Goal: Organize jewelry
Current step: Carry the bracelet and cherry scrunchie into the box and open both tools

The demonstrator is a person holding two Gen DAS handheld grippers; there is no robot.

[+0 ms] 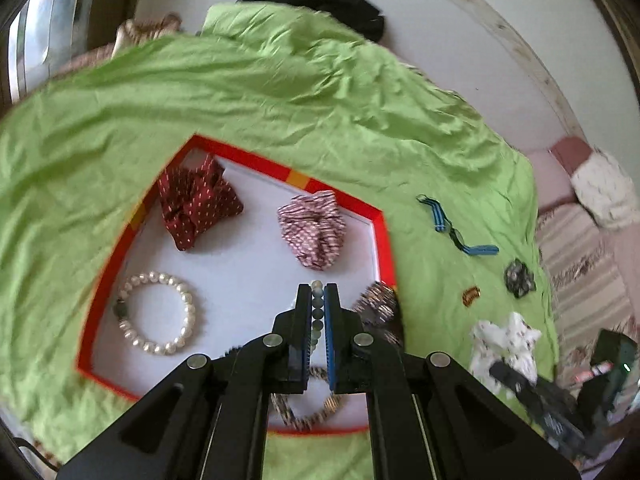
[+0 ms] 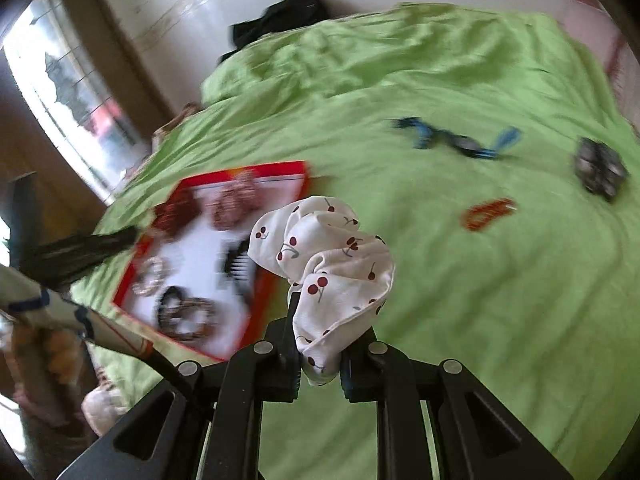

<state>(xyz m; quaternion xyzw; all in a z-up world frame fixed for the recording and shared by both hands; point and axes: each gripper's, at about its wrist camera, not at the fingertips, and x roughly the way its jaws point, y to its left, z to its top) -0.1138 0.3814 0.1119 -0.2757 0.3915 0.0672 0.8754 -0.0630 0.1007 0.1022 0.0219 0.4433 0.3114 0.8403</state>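
My left gripper (image 1: 318, 294) is shut on a grey-green bead bracelet (image 1: 317, 312) and holds it over the red-rimmed white tray (image 1: 256, 160). In the tray lie a pearl bracelet (image 1: 157, 313), a maroon dotted scrunchie (image 1: 195, 200), a pink striped scrunchie (image 1: 313, 229) and a brown patterned bracelet (image 1: 306, 412). My right gripper (image 2: 320, 316) is shut on a white cherry-print scrunchie (image 2: 320, 256) and holds it above the green sheet, just right of the tray (image 2: 256, 169). It also shows in the left wrist view (image 1: 506, 344).
On the green sheet (image 1: 280, 92) right of the tray lie a blue strap (image 1: 456, 228), a dark scrunchie (image 1: 519, 278) and a small orange clip (image 1: 471, 295). Black clothing (image 1: 320, 0) lies at the far edge. A striped surface (image 1: 580, 264) is at right.
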